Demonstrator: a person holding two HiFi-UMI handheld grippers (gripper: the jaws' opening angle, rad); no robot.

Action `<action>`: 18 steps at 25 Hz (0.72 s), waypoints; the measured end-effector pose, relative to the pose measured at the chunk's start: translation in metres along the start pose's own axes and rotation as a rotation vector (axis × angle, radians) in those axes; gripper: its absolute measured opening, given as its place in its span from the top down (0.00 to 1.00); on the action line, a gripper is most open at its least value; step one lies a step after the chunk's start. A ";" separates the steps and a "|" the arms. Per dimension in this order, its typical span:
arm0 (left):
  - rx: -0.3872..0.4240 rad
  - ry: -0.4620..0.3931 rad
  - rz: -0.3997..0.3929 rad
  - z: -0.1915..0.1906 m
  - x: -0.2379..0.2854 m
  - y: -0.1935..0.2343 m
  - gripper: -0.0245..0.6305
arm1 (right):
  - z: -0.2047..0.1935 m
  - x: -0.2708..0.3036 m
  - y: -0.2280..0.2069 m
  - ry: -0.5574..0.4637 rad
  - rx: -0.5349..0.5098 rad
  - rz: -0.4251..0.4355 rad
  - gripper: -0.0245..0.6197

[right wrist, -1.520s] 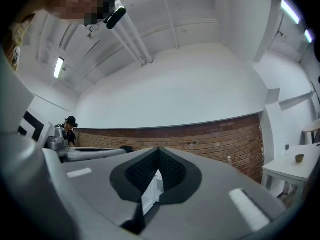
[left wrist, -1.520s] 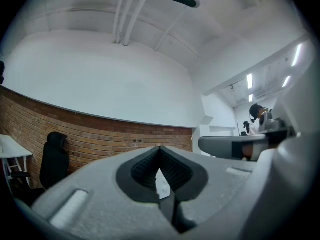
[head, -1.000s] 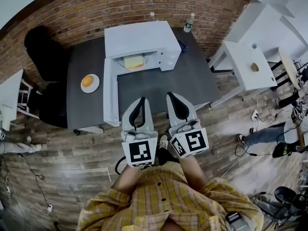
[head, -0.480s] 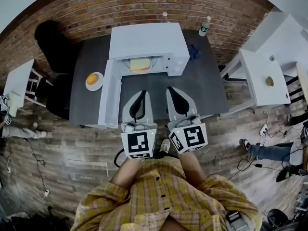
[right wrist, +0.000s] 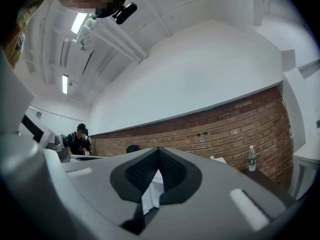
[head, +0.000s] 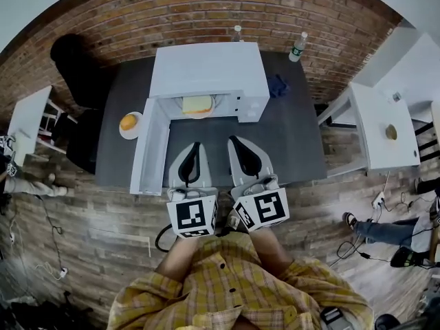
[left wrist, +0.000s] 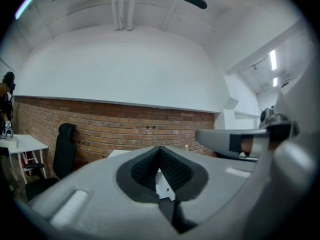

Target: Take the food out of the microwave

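Closing in on the table (head: 292, 139) was the only real change: against the head view of a second ago, the microwave (head: 206, 64) sat larger and more squarely ahead, so the person had stepped up and straightened on it. The door (head: 146, 150) was swung out to the left in every frame, so nothing was left to open. The food (head: 197, 104), a pale yellow slab, maybe bread or a sandwich, sat in the cavity mouth in the same spot as before, untouched. The left claw (head: 194, 146) and right claw (head: 234, 141) hung side by side over the front of the table, short of the cavity and well apart from the food. Both gripper views showed the jaws pressed together with nothing between them, same as earlier, and pointed up at brick wall and ceiling instead of at the cavity. My read: the approach was done and the grab hadn't started. Next would be tipping one claw down, opening it, and reaching in under the cavity roof. A small plate (head: 128, 123) with something orange sat on the table left of the door, clear of the reach path. A bottle (head: 298, 46) stood at the back right, with a blue cloth (head: 278, 86) beside the microwave.
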State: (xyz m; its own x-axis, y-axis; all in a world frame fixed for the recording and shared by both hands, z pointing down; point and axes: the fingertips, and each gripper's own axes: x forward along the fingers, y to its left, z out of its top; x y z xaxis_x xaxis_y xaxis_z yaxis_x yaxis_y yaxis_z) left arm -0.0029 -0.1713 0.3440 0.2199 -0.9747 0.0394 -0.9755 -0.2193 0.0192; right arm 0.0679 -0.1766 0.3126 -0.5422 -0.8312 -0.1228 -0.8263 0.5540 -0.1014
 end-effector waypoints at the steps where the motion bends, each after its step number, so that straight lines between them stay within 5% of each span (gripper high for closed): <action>1: -0.008 0.003 -0.003 -0.002 0.004 0.002 0.96 | -0.002 0.003 -0.001 0.004 -0.002 -0.001 0.96; 18: -0.132 0.078 -0.035 -0.049 0.062 0.048 0.96 | -0.052 0.036 -0.013 0.093 -0.014 -0.083 0.96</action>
State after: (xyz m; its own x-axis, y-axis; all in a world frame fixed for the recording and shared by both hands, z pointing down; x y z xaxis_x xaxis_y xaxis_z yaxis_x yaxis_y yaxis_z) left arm -0.0352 -0.2402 0.3968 0.2584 -0.9593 0.1137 -0.9586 -0.2401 0.1532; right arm 0.0516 -0.2159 0.3607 -0.4829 -0.8754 -0.0224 -0.8707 0.4828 -0.0938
